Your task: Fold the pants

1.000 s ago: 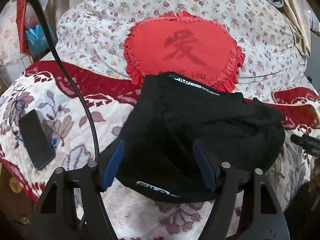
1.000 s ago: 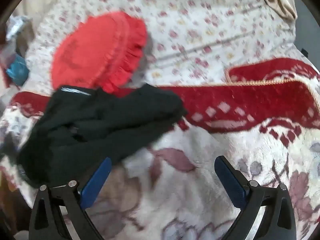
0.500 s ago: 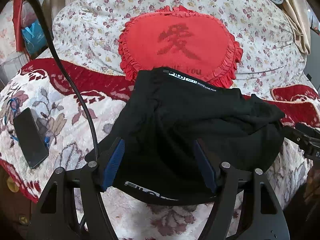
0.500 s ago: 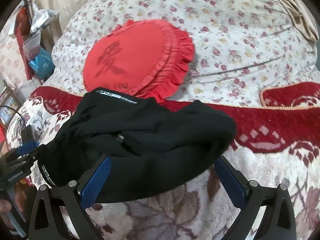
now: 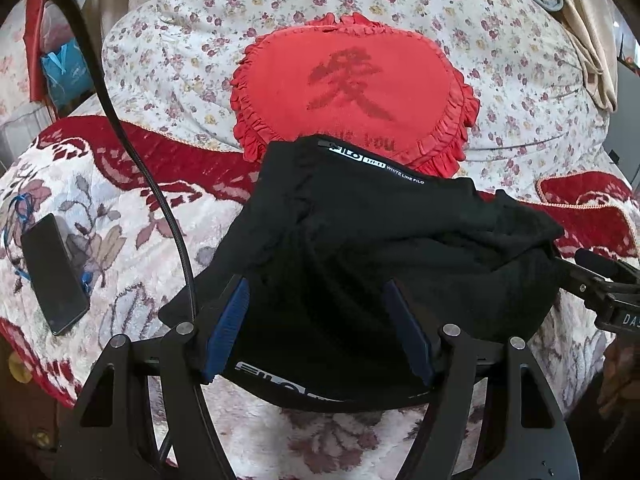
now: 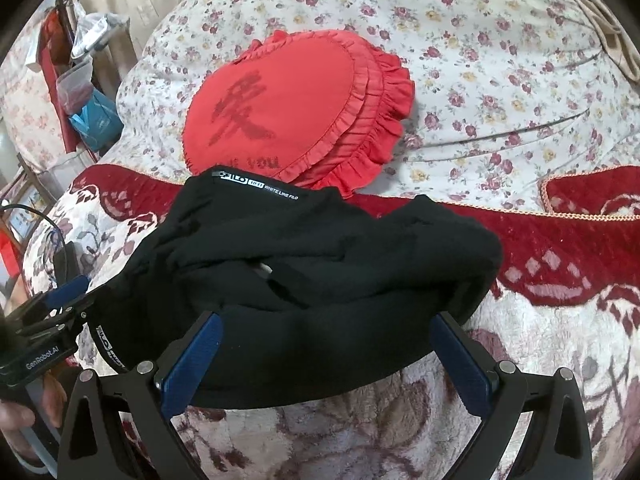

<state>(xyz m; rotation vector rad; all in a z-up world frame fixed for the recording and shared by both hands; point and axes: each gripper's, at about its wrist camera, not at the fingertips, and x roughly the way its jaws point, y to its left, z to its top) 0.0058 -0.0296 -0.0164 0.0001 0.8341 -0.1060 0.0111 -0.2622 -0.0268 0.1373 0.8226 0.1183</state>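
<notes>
Swung back over the bundle, the right gripper (image 6: 324, 354) now straddles the black pants (image 6: 304, 264), jaws apart; the left gripper (image 5: 320, 328) stands equally wide over them; beyond lie a red heart cushion (image 5: 352, 84), a phone (image 5: 54, 274) and a cable (image 5: 132, 148).

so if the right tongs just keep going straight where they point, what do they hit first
Most likely the black pants: the open right tongs point down at the bundle lying between them, though how close is unclear.

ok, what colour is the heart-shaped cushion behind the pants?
Red, with a ruffled red edge and a darker character on its face; the heart-shaped cushion shows best in the left wrist view.
</notes>
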